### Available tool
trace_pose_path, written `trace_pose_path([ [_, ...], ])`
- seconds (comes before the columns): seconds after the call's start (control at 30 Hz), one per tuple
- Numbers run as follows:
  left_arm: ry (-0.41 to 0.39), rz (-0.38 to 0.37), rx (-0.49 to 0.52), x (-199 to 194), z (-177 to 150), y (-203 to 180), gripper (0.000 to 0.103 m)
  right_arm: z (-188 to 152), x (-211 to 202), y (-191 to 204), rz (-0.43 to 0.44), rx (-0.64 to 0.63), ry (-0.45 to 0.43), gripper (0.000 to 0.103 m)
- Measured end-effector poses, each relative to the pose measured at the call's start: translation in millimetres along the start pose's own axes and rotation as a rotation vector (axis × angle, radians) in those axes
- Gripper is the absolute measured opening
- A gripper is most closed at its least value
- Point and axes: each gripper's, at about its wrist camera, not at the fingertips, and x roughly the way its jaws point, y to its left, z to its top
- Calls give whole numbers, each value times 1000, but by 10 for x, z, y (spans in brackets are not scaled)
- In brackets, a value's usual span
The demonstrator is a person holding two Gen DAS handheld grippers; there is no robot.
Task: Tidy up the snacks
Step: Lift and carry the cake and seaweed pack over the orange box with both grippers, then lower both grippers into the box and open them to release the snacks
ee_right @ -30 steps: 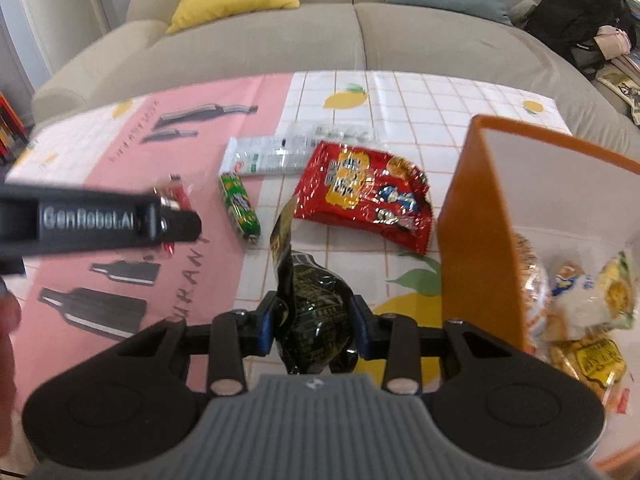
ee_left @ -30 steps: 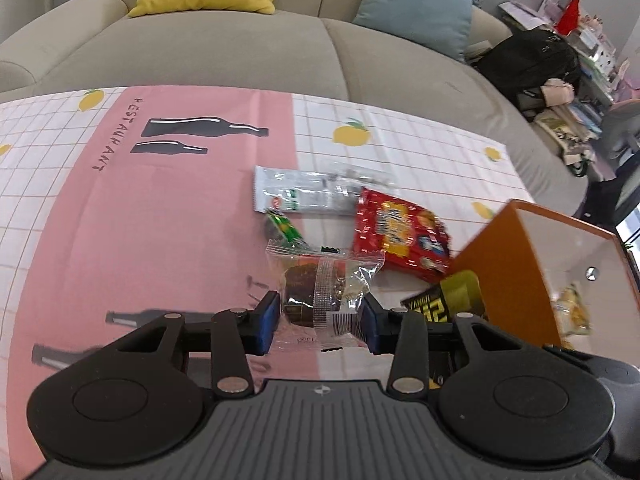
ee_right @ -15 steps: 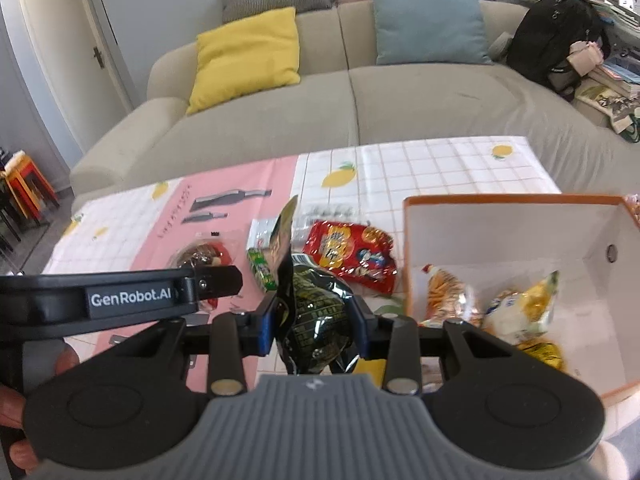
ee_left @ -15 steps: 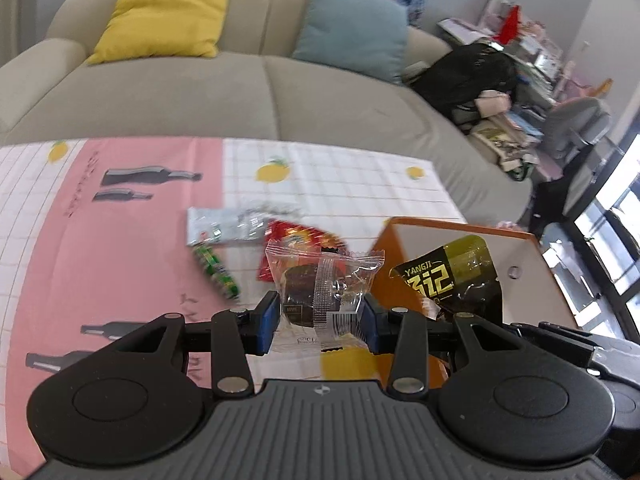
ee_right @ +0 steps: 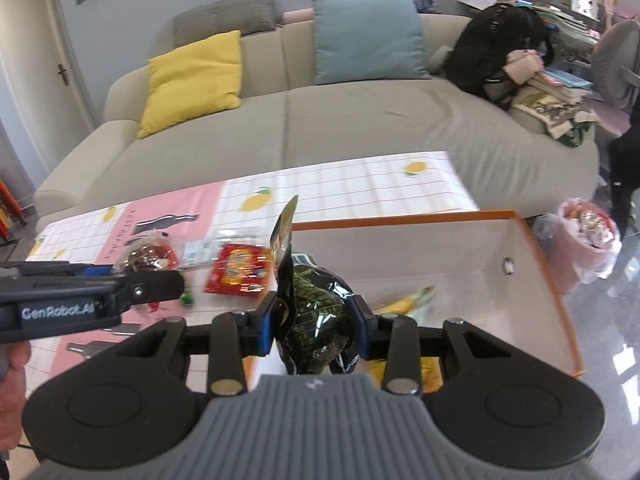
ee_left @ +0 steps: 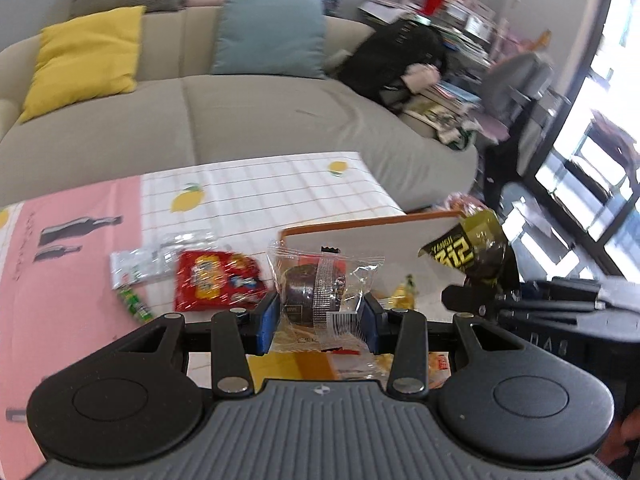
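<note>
My left gripper (ee_left: 319, 322) is shut on a clear-wrapped chocolate cake (ee_left: 316, 294) and holds it above the near left edge of the orange box (ee_left: 372, 222). My right gripper (ee_right: 316, 330) is shut on a black and yellow snack bag (ee_right: 316, 312) and holds it over the box (ee_right: 532, 248); that bag also shows in the left wrist view (ee_left: 468, 256). Yellow snack packs (ee_right: 408, 302) lie inside the box. On the table lie a red snack bag (ee_left: 216, 280), a clear white packet (ee_left: 140, 266) and a green candy stick (ee_left: 134, 304).
The table has a pink and white lemon-print cloth (ee_left: 256, 196). A beige sofa (ee_right: 360, 120) with a yellow cushion (ee_right: 196, 80) and a blue cushion (ee_right: 368, 36) stands behind it. A black backpack (ee_right: 496, 48) and a bagged bin (ee_right: 584, 240) are to the right.
Both grippers have lifted and moved right with their snacks, from over the table to above the orange box.
</note>
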Motion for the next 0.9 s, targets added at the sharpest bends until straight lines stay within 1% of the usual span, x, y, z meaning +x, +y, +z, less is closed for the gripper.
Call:
trace_pose_path([
  [0.1,11,-15,57,130,58,-169,47,79,24,-196,-35,-3,13,36],
  [0.3,68,-47,144,468,147,-410,47,184,222,-577,-82,26,80,36],
  [0.5,142,-65,233,839,163,-588,48,201,527,-860,-128,27,172,36],
  [0.63,198,-101,256,1081,167,-645,48,158,722,-990,-150,15,234,36],
  [0.9,274,-82,339,1480,140,-744,48,41,1102,-1160,-170,-49,344,36],
])
